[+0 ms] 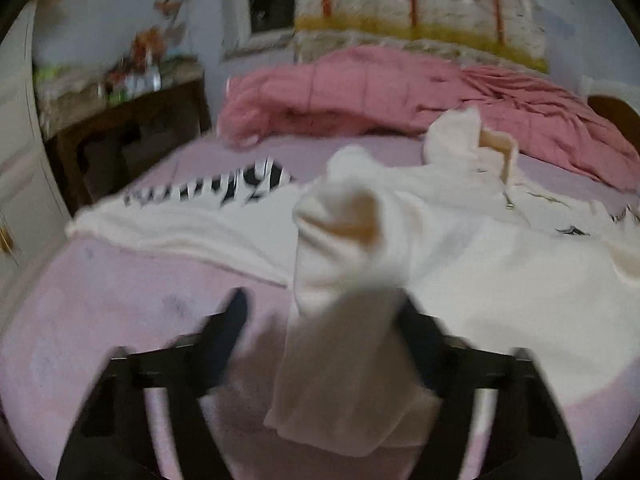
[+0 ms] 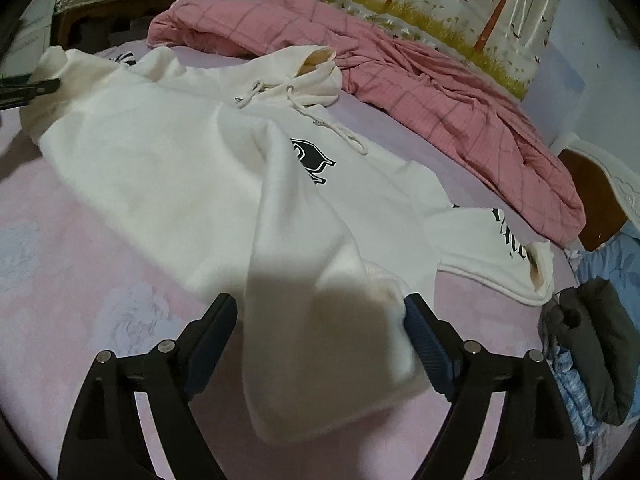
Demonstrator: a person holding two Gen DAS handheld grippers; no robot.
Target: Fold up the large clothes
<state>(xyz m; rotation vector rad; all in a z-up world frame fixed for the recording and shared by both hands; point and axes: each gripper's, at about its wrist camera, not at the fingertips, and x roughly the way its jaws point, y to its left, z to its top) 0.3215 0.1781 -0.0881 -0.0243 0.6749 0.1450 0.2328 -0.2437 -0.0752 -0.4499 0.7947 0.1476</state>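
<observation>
The right gripper (image 2: 320,320) stands released, with the hem corner of the white hoodie (image 2: 192,168) lying slack between its wide jaws; only the right pad seems to brush the cloth. The left gripper (image 1: 320,312) has a sleeve (image 1: 340,248) between its fingers, but the blur hides if the pads press, so I cannot tell. The hoodie lies spread on the pink bedsheet (image 2: 80,280), hood (image 2: 316,72) toward 12 o'clock, probably flattened for folding. Beyond, at 1 o'clock, a pink quilt (image 2: 460,112) is pushed aside.
</observation>
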